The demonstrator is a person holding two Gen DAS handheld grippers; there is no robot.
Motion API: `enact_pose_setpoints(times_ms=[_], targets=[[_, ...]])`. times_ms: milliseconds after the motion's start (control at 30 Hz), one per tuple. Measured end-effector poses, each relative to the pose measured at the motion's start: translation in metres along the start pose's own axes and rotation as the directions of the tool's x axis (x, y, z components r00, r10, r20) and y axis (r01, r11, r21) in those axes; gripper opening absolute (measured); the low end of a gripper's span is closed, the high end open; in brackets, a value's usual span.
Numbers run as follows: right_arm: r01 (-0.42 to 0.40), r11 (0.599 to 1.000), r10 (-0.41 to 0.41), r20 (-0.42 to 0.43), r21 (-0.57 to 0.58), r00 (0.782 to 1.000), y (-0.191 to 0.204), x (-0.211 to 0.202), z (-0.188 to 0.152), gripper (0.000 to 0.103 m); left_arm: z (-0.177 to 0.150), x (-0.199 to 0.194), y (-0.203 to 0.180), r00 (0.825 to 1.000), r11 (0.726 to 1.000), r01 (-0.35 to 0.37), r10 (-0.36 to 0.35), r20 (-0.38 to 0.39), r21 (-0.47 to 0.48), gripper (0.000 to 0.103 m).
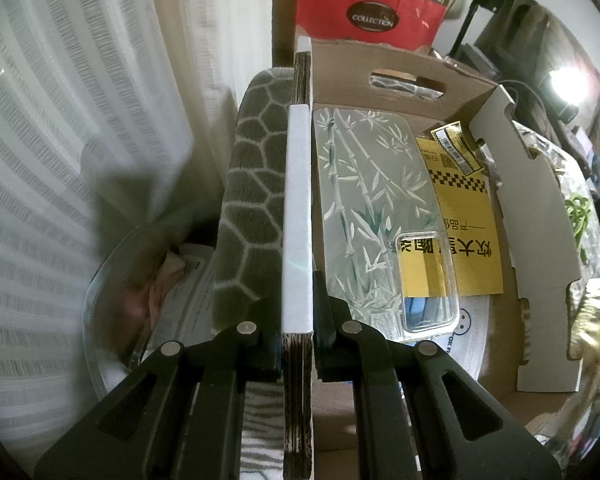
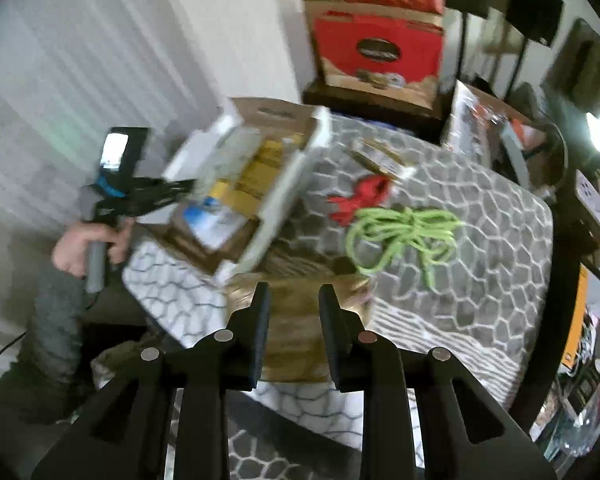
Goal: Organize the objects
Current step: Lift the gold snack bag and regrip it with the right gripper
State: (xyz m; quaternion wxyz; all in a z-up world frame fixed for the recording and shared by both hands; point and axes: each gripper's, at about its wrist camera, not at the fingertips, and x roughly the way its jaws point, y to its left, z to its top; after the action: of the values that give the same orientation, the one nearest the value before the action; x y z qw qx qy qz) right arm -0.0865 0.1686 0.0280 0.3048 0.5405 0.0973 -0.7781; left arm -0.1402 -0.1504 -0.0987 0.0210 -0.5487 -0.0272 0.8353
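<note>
My left gripper (image 1: 298,320) is shut on the left wall (image 1: 298,216) of a shallow cardboard box (image 1: 540,208). In the box lie a clear phone case with a bamboo print (image 1: 364,184) and a yellow packet (image 1: 464,216). In the right wrist view the box (image 2: 296,172) is blurred and tilted up at the table's left edge, with the left gripper (image 2: 180,190) at its side. My right gripper (image 2: 294,300) is open above a gold foil packet (image 2: 296,332). A green cord (image 2: 404,236) and a red item (image 2: 360,200) lie on the grey patterned cloth (image 2: 480,216).
A red gift bag (image 1: 364,12) stands behind the box and also shows in the right wrist view (image 2: 380,48). White curtains (image 1: 80,120) hang on the left. A glass bowl (image 1: 112,300) holding papers sits low at the left. Clutter lines the right side (image 2: 520,136).
</note>
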Motion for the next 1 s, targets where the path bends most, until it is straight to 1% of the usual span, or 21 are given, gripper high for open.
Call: enact_pose_setpoints(times_ms=[67, 167, 233, 300, 333, 400, 533, 633, 667, 733, 767, 800, 900, 1000], targets=[[0.021, 1.0, -0.021, -0.029, 0.021, 0.999, -0.012, 0.012, -0.004, 0.028, 0.0, 0.0, 0.0, 1.0, 1.0, 0.001, -0.001, -0.001, -0.001, 0.01], [0.048, 0.998, -0.045, -0.076, 0.035, 0.996, -0.024, 0.034, -0.01, 0.028, 0.0, 0.0, 0.0, 1.0, 1.0, 0.001, -0.001, 0.0, 0.0, 0.01], [0.068, 0.997, -0.063, -0.101, 0.048, 0.993, -0.032, 0.048, -0.016, 0.032, 0.0, 0.0, 0.0, 1.0, 1.0, -0.001, 0.001, 0.0, 0.002, 0.01], [0.072, 0.995, -0.064, -0.12, 0.065, 0.991, -0.039, 0.059, -0.021, 0.038, 0.0, 0.0, 0.0, 1.0, 1.0, -0.001, 0.001, -0.001, 0.002, 0.01], [0.082, 0.994, -0.072, -0.133, 0.073, 0.988, -0.043, 0.067, -0.023, 0.039, 0.0, 0.0, 0.0, 1.0, 1.0, -0.001, 0.001, 0.0, 0.002, 0.01], [0.103, 0.992, -0.09, -0.151, 0.08, 0.984, -0.049, 0.077, -0.027, 0.048, 0.0, 0.0, 0.001, 1.0, 1.0, -0.001, 0.001, 0.0, 0.001, 0.01], [0.086, 0.989, -0.064, -0.174, 0.123, 0.983, -0.058, 0.091, -0.031, 0.049, 0.0, 0.0, 0.0, 1.0, 1.0, -0.001, 0.001, 0.0, 0.002, 0.01], [0.051, 0.985, -0.021, -0.178, 0.166, 0.984, -0.062, 0.097, -0.032, 0.049, 0.0, 0.0, 0.0, 1.0, 1.0, 0.001, -0.001, 0.0, 0.001, 0.01], [0.042, 0.985, -0.012, -0.174, 0.167, 0.985, -0.061, 0.097, -0.033, 0.049, 0.0, 0.0, 0.0, 1.0, 1.0, 0.0, 0.0, -0.001, 0.001, 0.01], [0.041, 0.987, -0.015, -0.162, 0.158, 0.987, -0.059, 0.096, -0.033, 0.034, 0.0, 0.0, 0.0, 1.0, 1.0, 0.0, 0.0, -0.001, 0.0, 0.01], [0.044, 0.986, -0.018, -0.162, 0.158, 0.987, -0.058, 0.096, -0.034, 0.019, 0.0, 0.0, 0.001, 1.0, 1.0, 0.0, 0.0, -0.002, 0.0, 0.01], [0.06, 0.985, -0.034, -0.158, 0.161, 0.987, -0.058, 0.096, -0.033, 0.013, 0.0, 0.0, 0.0, 1.0, 1.0, 0.0, 0.0, -0.001, 0.0, 0.01], [0.035, 0.981, -0.013, -0.118, 0.19, 0.993, -0.06, 0.09, -0.032, 0.01, 0.0, 0.0, 0.001, 1.0, 1.0, 0.002, -0.002, -0.001, 0.0, 0.01], [0.039, 0.982, -0.026, -0.074, 0.185, 0.997, -0.059, 0.078, -0.03, 0.009, 0.0, 0.0, 0.001, 1.0, 1.0, 0.001, -0.001, -0.001, 0.001, 0.01]])
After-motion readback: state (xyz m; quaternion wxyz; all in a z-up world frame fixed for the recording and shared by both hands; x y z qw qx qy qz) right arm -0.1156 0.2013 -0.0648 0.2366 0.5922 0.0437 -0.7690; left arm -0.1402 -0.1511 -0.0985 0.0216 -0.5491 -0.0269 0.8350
